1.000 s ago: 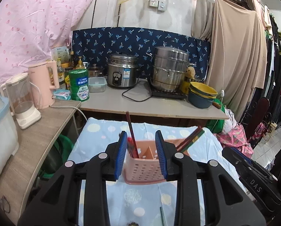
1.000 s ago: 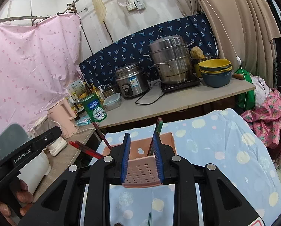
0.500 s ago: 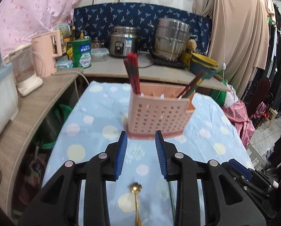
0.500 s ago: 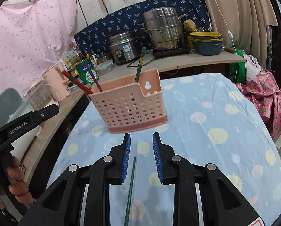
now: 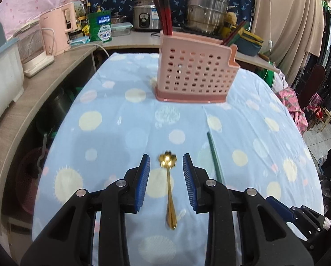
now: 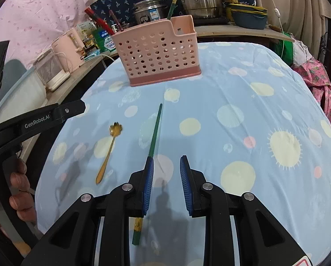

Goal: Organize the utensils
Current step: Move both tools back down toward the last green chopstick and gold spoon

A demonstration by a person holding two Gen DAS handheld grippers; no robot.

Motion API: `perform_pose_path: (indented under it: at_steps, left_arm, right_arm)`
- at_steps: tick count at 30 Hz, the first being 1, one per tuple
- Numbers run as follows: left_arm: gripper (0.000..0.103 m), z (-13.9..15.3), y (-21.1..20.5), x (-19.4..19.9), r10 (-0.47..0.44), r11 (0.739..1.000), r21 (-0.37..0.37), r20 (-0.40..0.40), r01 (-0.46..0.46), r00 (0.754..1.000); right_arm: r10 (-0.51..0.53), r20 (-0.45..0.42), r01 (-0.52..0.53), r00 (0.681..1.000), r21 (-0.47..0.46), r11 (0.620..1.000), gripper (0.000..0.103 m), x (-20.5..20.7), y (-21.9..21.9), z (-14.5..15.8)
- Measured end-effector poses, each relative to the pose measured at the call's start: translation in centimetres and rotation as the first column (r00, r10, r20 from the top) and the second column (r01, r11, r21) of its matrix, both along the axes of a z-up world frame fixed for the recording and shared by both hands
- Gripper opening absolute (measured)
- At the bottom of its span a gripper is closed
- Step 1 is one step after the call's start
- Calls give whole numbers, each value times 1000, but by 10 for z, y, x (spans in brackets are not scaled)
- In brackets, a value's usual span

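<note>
Both grippers are now sitting farther back from the pink utensil caddy [image 5: 195,73] than a second ago.

Left gripper [image 5: 166,173] is hovering released, its jaws straddling the gold flower-bowl spoon [image 5: 169,184]; a green chopstick [image 5: 214,157] is lying just right of it.
Right gripper [image 6: 164,175] is gaping empty, the chopstick running under its left finger [image 6: 148,181]; the caddy is standing well ahead on the dotted blue tablecloth [image 6: 243,102].

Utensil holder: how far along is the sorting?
Done: red chopsticks and more sticks stand in the pink holder. In hand: nothing; the left tongs are open around the gold spoon, and the right tongs are open beside the green chopstick. Left: both still lie on the tablecloth.
</note>
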State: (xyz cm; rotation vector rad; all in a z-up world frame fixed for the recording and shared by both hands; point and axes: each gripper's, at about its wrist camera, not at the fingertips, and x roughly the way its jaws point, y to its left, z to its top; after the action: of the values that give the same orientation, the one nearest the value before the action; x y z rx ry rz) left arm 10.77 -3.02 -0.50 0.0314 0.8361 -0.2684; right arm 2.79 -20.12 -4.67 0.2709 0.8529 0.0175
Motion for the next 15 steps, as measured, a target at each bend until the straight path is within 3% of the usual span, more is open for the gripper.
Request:
perform_pose_path:
  at_steps: [15]
  left_arm:
    - [31,-42,17,-28,33,999,43,-102,-29,994]
  right_arm:
    - [107,-64,-108,992,-11,994,25,-25,36,-27]
